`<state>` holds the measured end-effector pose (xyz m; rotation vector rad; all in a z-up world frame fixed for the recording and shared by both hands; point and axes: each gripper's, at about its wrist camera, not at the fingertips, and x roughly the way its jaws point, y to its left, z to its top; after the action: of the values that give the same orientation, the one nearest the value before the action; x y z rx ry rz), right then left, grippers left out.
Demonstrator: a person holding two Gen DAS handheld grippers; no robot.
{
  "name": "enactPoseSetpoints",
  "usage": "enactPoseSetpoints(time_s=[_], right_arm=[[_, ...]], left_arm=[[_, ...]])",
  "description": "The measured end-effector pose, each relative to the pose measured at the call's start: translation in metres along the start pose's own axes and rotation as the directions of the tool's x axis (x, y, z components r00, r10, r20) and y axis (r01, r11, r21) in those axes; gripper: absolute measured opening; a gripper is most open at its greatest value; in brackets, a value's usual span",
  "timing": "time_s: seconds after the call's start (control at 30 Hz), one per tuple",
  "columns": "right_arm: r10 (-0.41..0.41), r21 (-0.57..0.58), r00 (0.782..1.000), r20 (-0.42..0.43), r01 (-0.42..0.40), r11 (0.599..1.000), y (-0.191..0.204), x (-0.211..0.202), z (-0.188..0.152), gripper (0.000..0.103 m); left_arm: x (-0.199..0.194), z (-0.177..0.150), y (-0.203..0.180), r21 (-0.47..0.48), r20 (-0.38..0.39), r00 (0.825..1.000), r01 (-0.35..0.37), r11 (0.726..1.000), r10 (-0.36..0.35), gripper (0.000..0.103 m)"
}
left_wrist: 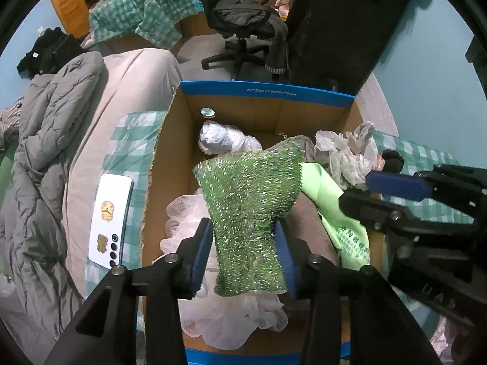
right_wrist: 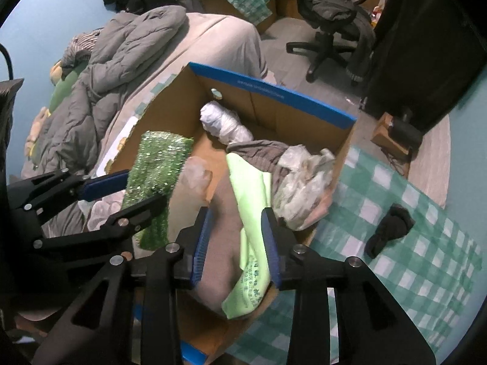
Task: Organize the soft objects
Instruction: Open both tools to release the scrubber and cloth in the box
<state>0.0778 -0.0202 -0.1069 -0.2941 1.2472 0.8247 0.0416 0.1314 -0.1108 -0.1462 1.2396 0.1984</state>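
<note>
A cardboard box (left_wrist: 268,92) with a blue rim stands open on the bed. Above it, my left gripper (left_wrist: 243,225) points down with a glittery green cloth (left_wrist: 252,188) hanging loose between its parted blue pads. My right gripper (right_wrist: 236,213) is beside it on the right. Its jaws stand apart around a light green printed cloth (right_wrist: 252,182), with a gap on the left side. In the box (right_wrist: 274,91) lie a grey-brown cloth (right_wrist: 222,222), a white wrapped bundle (left_wrist: 219,140), crumpled plastic bags (left_wrist: 344,155) and white lacy fabric (left_wrist: 243,313).
A grey quilt (left_wrist: 45,152) lies heaped on the bed to the left. A white phone-like device (left_wrist: 111,219) rests beside the box. A black sock (right_wrist: 389,228) lies on the green checked cloth (right_wrist: 395,188) to the right. An office chair (left_wrist: 243,21) stands behind.
</note>
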Motion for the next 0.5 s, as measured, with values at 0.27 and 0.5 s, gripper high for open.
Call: enactPoseSetpoints(time_s=[0.27,0.5], right_arm=[[-0.042,-0.006,0.999,0.027,0.042,0.999,-0.007,-0.016,-0.002,0.055],[-0.064,0.001,0.997,0.042,0.064,0.998,-0.018,-0.031,-0.008,0.06]], left_arm=[[-0.017,-0.001,-0.007,0.011,0.023,0.999,-0.027,1.0,0.027,0.059],[-0.03,-0.002,-0.018,0.026,0.041,0.999,-0.024,0.999,0.023,0.064]])
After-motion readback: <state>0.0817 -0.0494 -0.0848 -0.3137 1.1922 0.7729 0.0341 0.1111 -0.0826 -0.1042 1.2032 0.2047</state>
